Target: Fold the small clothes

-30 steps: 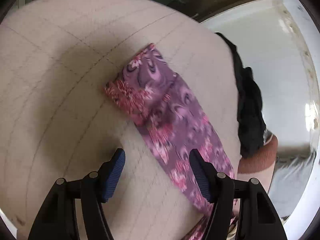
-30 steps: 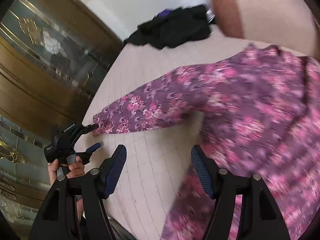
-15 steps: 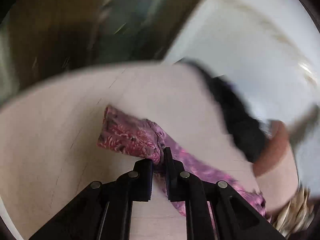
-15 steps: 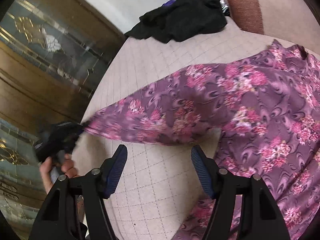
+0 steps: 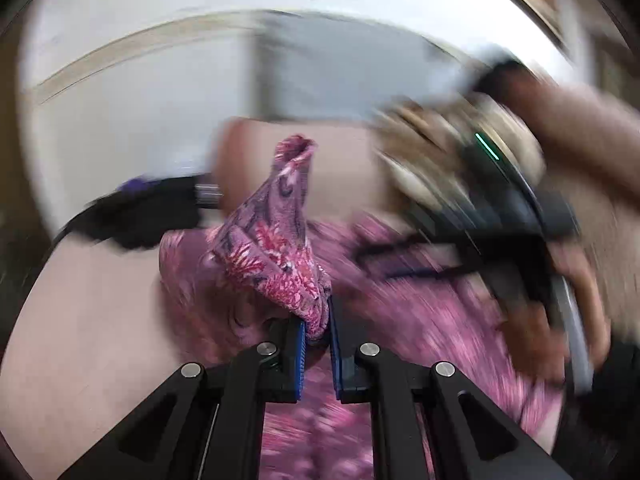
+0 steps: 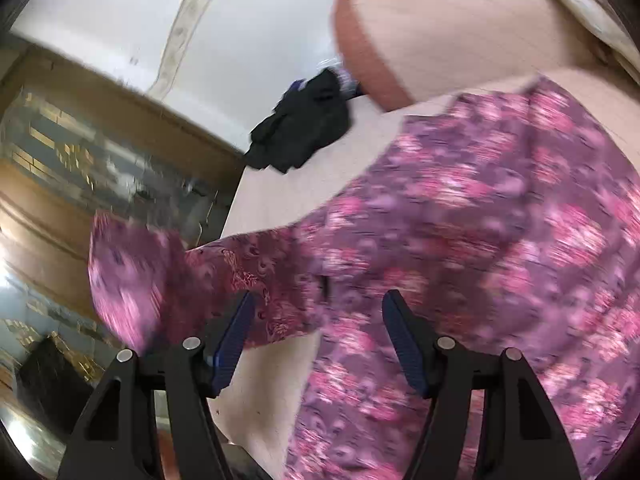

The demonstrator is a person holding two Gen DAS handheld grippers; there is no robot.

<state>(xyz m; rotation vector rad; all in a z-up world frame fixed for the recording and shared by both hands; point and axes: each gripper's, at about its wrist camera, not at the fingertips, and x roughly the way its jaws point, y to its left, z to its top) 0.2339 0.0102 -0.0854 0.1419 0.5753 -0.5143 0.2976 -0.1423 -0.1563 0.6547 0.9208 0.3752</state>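
Left gripper (image 5: 318,330) clamped tight on the sleeve (image 5: 280,248) of the purple floral garment (image 6: 480,240), cuff end lifted clear of the beige quilted bed (image 5: 80,320), probably so as to carry it inward over the garment's body for a fold. Right gripper (image 6: 320,344) wide apart and holding nothing, poised just above the garment's body, likely ready to pin or smooth it. Garment's body spread flat on the bed, well apart from the black clothes (image 6: 304,128) beside the cushion (image 6: 440,24).
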